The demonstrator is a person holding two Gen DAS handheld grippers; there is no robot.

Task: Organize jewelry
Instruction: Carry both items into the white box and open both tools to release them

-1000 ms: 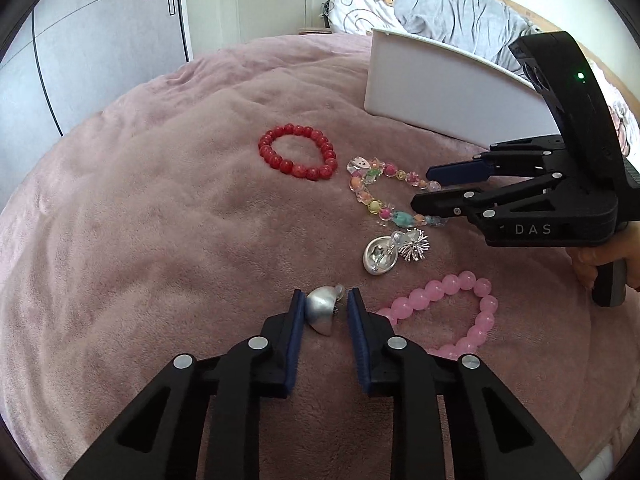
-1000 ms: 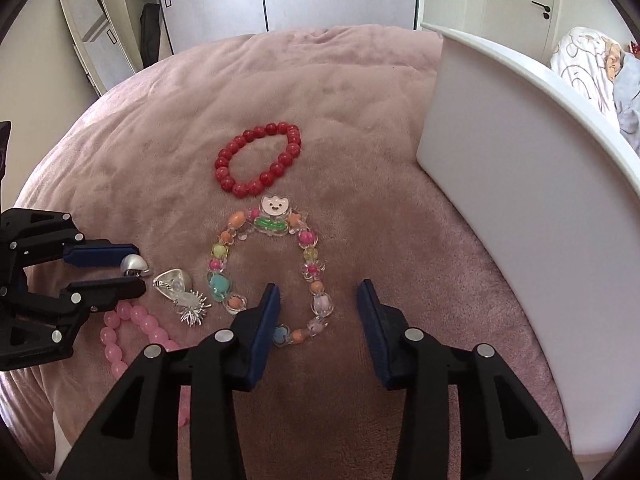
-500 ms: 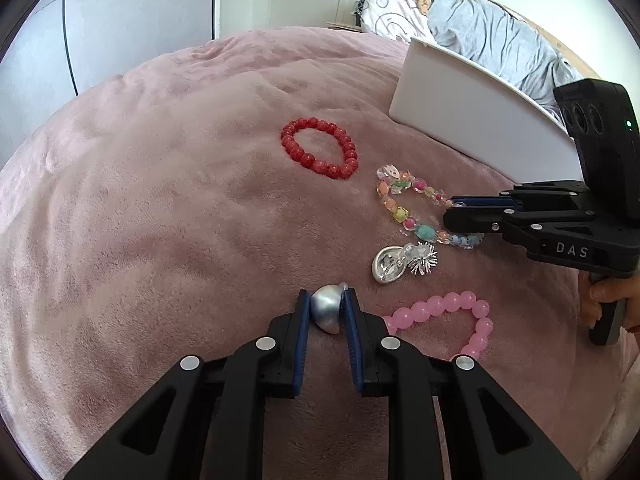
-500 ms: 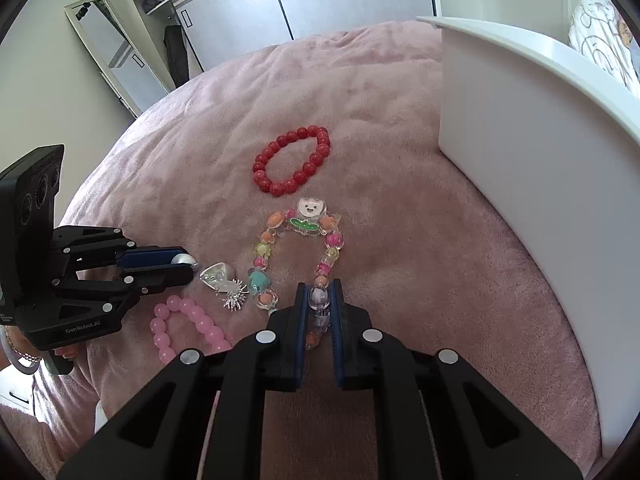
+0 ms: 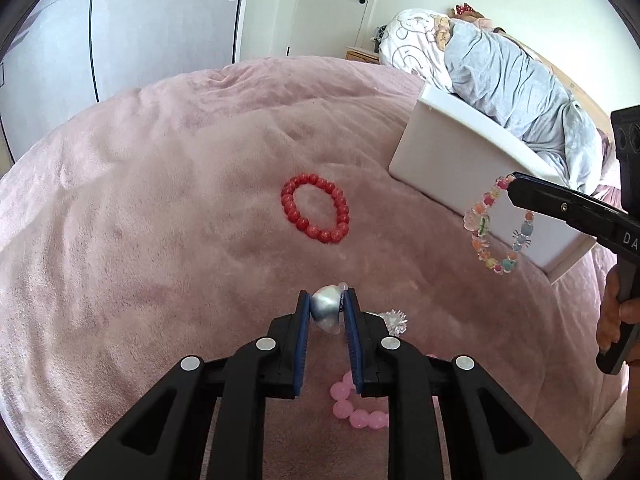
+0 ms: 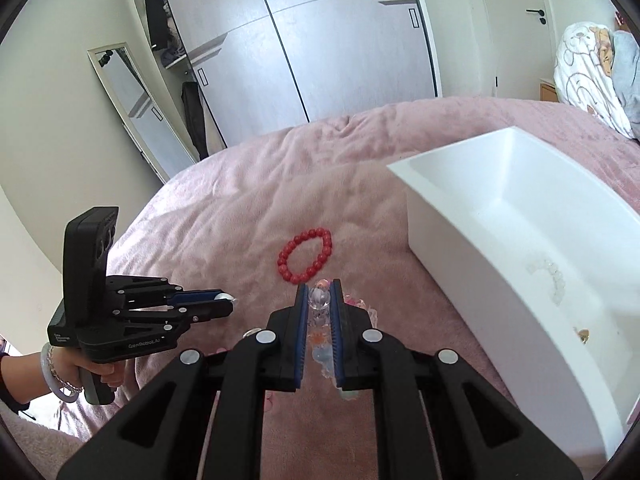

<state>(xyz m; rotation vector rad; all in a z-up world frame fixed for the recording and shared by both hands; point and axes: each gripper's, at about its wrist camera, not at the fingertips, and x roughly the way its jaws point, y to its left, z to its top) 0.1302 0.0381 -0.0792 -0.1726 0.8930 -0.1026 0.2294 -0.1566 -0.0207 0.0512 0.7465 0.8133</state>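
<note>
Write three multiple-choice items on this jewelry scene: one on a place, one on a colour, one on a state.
1. Where does the red bracelet lie?
A. in the white box
B. on the pink blanket
C. in the right tongs

2. What colour are the beads partly hidden under the left tongs?
A. pink
B. green
C. black

3. What is the state of the multicolour bracelet?
A. flat on the blanket
B. lying in the box
C. hanging from the right tongs

Key:
1 B, it rests on the blanket, apart from the box.
2 A, the pink beads show below them.
3 C, it dangles from the right tongs, shut on a bead.
</note>
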